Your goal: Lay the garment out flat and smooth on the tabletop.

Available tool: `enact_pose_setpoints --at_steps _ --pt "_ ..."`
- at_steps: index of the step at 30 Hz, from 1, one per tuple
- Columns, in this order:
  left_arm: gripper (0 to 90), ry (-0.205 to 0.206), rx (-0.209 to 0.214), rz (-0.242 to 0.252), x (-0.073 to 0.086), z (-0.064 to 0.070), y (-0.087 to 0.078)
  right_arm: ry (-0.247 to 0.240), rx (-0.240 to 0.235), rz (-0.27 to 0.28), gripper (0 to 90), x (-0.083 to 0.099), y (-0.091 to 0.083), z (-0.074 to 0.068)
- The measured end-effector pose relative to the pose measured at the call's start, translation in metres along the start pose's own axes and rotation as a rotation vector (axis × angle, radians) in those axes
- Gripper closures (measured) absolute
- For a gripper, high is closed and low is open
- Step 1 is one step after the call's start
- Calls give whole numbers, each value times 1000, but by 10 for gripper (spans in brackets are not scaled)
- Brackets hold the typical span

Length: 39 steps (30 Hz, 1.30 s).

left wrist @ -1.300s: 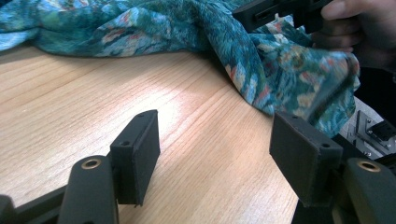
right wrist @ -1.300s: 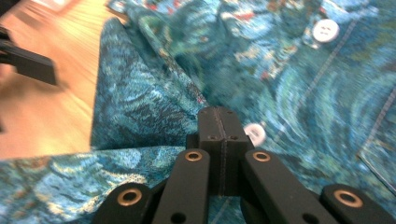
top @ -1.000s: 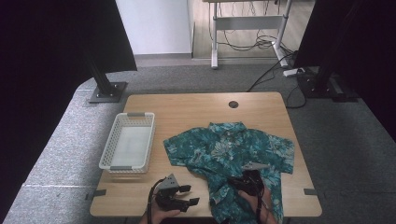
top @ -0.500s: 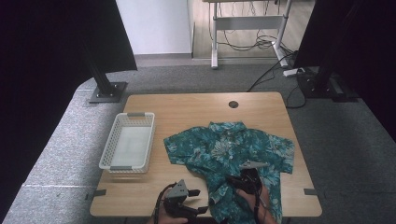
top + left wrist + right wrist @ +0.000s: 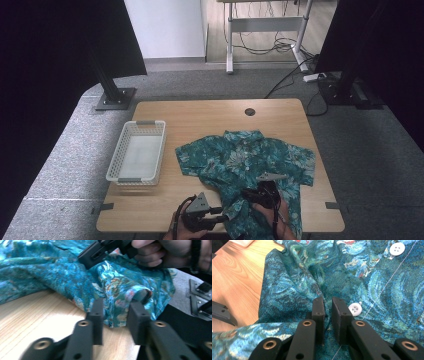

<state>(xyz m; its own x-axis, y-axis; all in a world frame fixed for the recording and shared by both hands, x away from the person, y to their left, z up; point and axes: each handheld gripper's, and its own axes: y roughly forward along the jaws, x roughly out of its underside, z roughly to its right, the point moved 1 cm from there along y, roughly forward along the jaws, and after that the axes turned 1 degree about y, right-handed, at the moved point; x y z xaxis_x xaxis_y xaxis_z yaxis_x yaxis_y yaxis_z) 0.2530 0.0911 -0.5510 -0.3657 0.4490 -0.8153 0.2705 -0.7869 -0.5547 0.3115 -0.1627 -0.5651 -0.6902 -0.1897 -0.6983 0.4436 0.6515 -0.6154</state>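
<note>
A teal floral shirt [image 5: 250, 160] lies spread on the right half of the wooden table [image 5: 200, 117], and its lower part is bunched near the front edge. My left gripper [image 5: 224, 216] meets the shirt's front left hem. In the left gripper view its jaws [image 5: 116, 307] stand close together with a thick fold of the shirt [image 5: 117, 290] pinched between them. My right gripper [image 5: 248, 194] rests on the shirt's lower middle. Its jaws [image 5: 328, 302] are nearly together on a ridge of cloth [image 5: 294, 290] beside a white button [image 5: 355, 309].
A white mesh basket [image 5: 113, 165] stands on the left part of the table. A round cable hole [image 5: 250, 111] sits near the far edge. Grey carpet surrounds the table, with black stands and a desk frame behind it.
My left gripper has slid right along the front edge to the shirt's hem and closed on a fold. My right gripper has shifted slightly while holding the cloth.
</note>
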Motion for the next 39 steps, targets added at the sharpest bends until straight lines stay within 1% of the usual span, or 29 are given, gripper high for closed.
enact_pose_setpoints --at_steps 4,7,8,9,10,12,14,15,18,19,21,24,25,27,29,32,34,36,39 --pt "802 -27 -1 -11 0 -3 3 -3 -5 2 787 0 0 0" --pt "867 -41 -11 -14 -1 -4 5 -8 -11 3 745 1 -1 0" --pt "877 -48 -15 -11 -1 -4 5 -13 -13 2 715 1 -2 0" --pt "883 -54 -11 -10 -2 -5 5 -19 -14 4 684 1 -2 -1" --pt "885 -57 -8 -12 -3 -6 5 -25 -13 7 632 1 -3 -1" --pt "887 -63 -7 -8 -4 -7 4 -28 -12 10 498 2 -6 -3" --pt "887 -67 -11 -1 -6 -8 2 -40 -18 12 414 4 -10 -7" --pt "887 -71 -12 -1 -6 -9 2 -49 -15 16 389 5 -12 -10" --pt "887 -80 -17 6 -8 -10 0 -82 -33 29 349 7 -23 -18" --pt "888 -79 -18 8 -8 -10 -1 -95 -40 34 347 7 -26 -22" --pt "887 -84 -23 14 -9 -11 -2 -124 -75 43 348 8 -32 -31" --pt "887 -88 -28 23 -11 -11 -3 -185 -131 38 338 8 -35 -49" --pt "887 -90 -28 26 -12 -11 -3 -215 -149 35 328 8 -34 -58" --pt "887 -93 -26 30 -13 -11 -4 -258 -159 29 315 8 -31 -70" --pt "887 -86 -25 27 -14 -10 -4 -305 -147 17 304 7 -27 -81" --pt "887 -83 -21 32 -15 -9 -6 -341 -134 -5 319 4 -19 -88" --pt "887 -79 -15 37 -15 -9 -7 -351 -138 -23 361 4 -14 -87" --pt "886 -79 -12 39 -15 -9 -8 -360 -132 -43 431 4 -10 -87" --pt "883 -79 -17 42 -14 -10 -8 -379 -126 -55 607 5 -8 -85"
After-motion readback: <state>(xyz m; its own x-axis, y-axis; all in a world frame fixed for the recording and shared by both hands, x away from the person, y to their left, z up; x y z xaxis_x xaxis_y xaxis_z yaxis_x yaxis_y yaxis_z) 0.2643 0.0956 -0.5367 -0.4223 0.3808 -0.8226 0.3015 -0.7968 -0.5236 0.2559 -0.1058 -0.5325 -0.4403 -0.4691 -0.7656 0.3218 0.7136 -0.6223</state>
